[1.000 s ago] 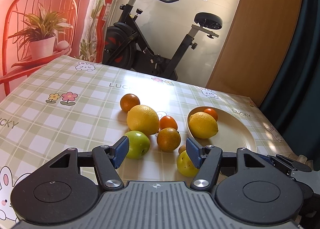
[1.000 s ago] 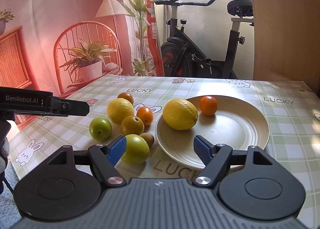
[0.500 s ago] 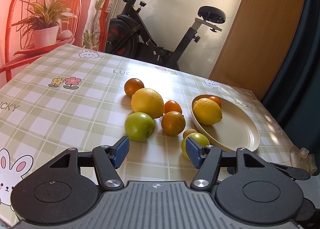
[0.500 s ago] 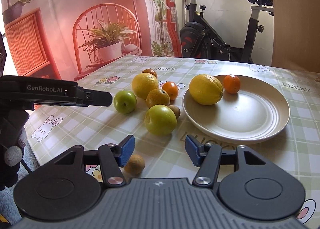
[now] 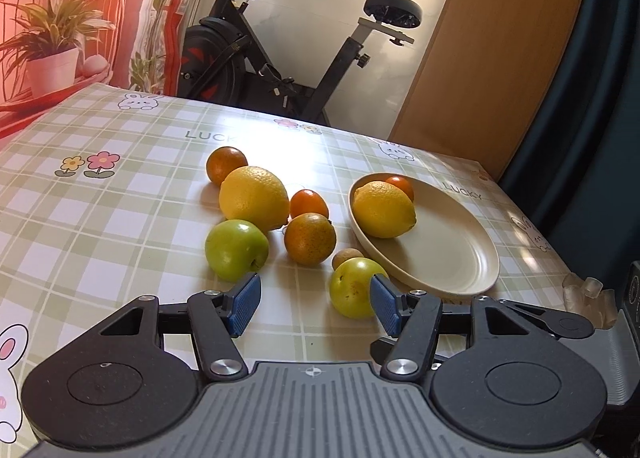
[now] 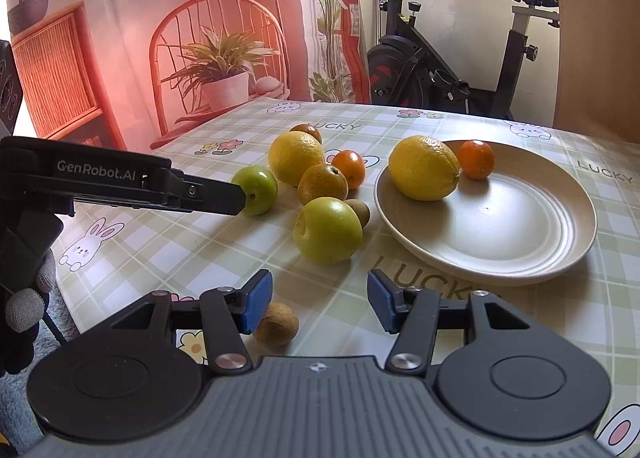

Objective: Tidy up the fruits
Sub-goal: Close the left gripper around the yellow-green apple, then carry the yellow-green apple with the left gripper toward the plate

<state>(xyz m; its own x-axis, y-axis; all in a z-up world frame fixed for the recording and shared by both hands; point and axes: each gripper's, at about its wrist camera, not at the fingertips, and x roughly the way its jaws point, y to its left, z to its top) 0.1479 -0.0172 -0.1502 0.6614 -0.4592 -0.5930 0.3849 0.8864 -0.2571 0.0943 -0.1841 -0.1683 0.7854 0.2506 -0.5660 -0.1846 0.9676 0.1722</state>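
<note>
Now both grippers, left (image 5: 314, 304) and right (image 6: 318, 300), are gaping wide, holding nothing. Loose fruit is lying beside the plate (image 6: 520, 258): apple (image 6: 327, 235) nearest, lemon (image 6: 423, 167) sitting inside it.

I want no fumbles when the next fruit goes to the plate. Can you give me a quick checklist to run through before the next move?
1. Right gripper jaws open and empty: ok.
2. Left gripper jaws open and empty: ok.
3. Plate has free room beside the lemon and small orange: ok.
4. Yellow-green apple ahead of the right gripper, unobstructed from the front: ok.
5. Small brown fruit lying by the right gripper's left finger could get knocked: not ok.
6. Left gripper clear of the green apple: cannot tell.
</note>
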